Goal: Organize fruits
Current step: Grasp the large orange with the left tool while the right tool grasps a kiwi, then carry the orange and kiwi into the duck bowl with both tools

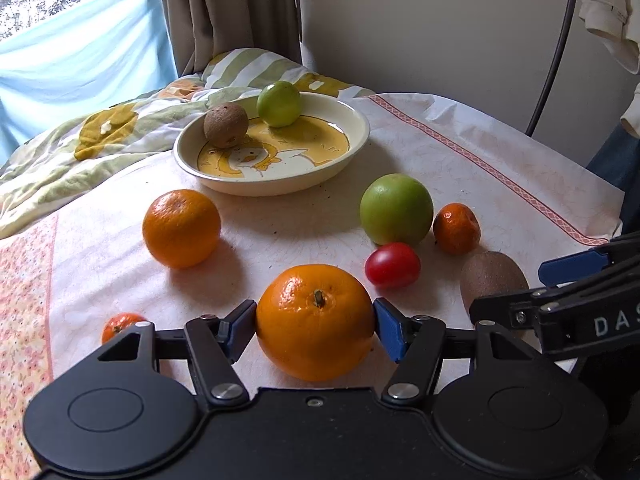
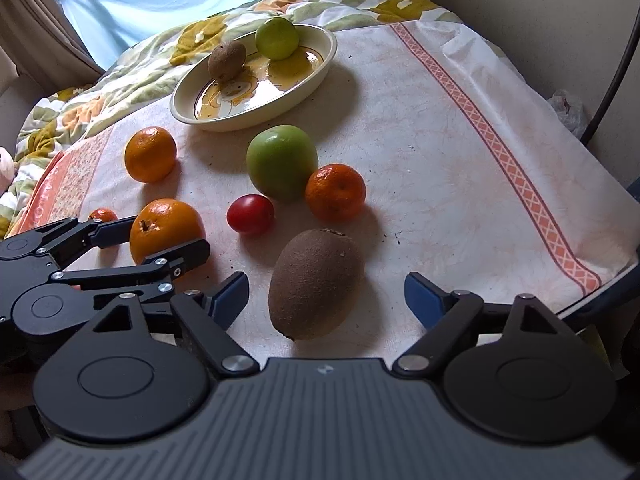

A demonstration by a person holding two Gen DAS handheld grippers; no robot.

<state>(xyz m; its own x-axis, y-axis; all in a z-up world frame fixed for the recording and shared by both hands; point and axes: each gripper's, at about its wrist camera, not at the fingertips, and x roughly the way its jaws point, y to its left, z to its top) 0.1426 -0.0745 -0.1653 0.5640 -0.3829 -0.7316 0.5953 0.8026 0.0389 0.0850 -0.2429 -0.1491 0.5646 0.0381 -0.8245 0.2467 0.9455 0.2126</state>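
A white cloth (image 2: 420, 128) with an orange patterned border is covering the work surface, and a green-and-yellow quilt (image 2: 132, 60) is lying crumpled along its far left edge. A cream plate (image 1: 352, 148) with a yellow duck print is sitting at the far centre, holding a small kiwi (image 1: 225, 125) at its left and a small green fruit (image 1: 278, 104) behind it to the right.

The left gripper (image 1: 315, 322) is pressing its blue pads against both sides of a large orange (image 1: 315, 322) (stem facing up), which is resting on the cloth at the near left. The right gripper (image 2: 326, 294) is hovering with its jaws spread wide on either side of a large kiwi (image 2: 316, 284); the pads are standing clear of its skin.

A large green apple (image 2: 282, 162) is lying near the centre, touching a mandarin (image 2: 335, 192) at its right. A second orange (image 2: 150, 154) is lying to the left, well apart from the plate. A red tomato (image 2: 250, 214) is sitting just in front of the apple. A tiny mandarin (image 1: 120, 326) is lying at the near left, partly hidden behind the left gripper.
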